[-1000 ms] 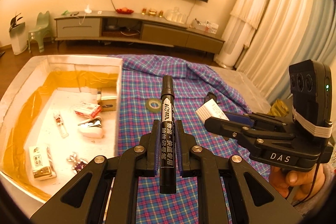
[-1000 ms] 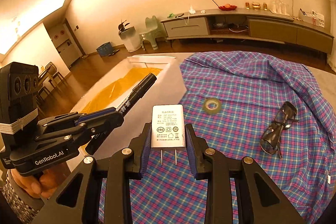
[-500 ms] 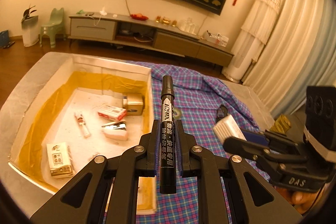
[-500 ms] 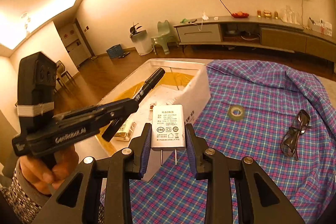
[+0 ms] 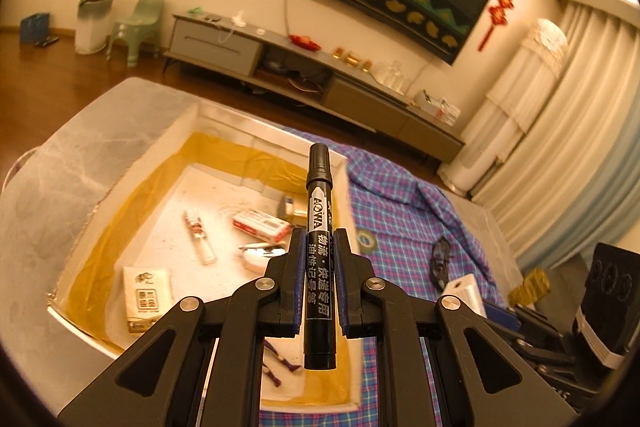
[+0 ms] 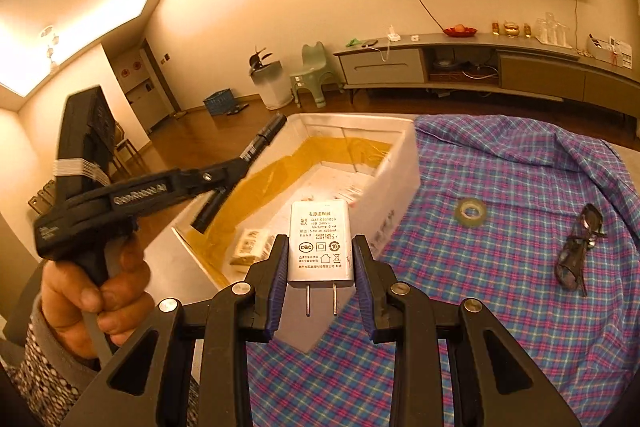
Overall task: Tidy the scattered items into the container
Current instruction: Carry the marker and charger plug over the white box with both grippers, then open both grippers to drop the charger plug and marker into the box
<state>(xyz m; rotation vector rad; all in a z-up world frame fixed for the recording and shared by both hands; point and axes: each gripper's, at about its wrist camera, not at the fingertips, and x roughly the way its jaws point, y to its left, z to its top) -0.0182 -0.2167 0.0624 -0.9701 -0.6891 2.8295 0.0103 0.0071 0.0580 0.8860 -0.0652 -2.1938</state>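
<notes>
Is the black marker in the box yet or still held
Still held: the left gripper clamps the black marker above the white box.

The open white foam box with yellow lining (image 5: 192, 131) stands on the surface to the left of the blue-and-pink plaid cloth (image 6: 500, 187), its right wall touching the cloth's edge. In the box lie a small paper tissue pack (image 5: 146, 293) near the front, a slim clear tube (image 5: 199, 235) in the middle and a flat red-and-white carton (image 5: 260, 224) toward the back. On the cloth the clear tape roll (image 6: 472, 212) lies near the box, with the dark folded glasses (image 6: 576, 253) to its right, well apart from the box.
</notes>
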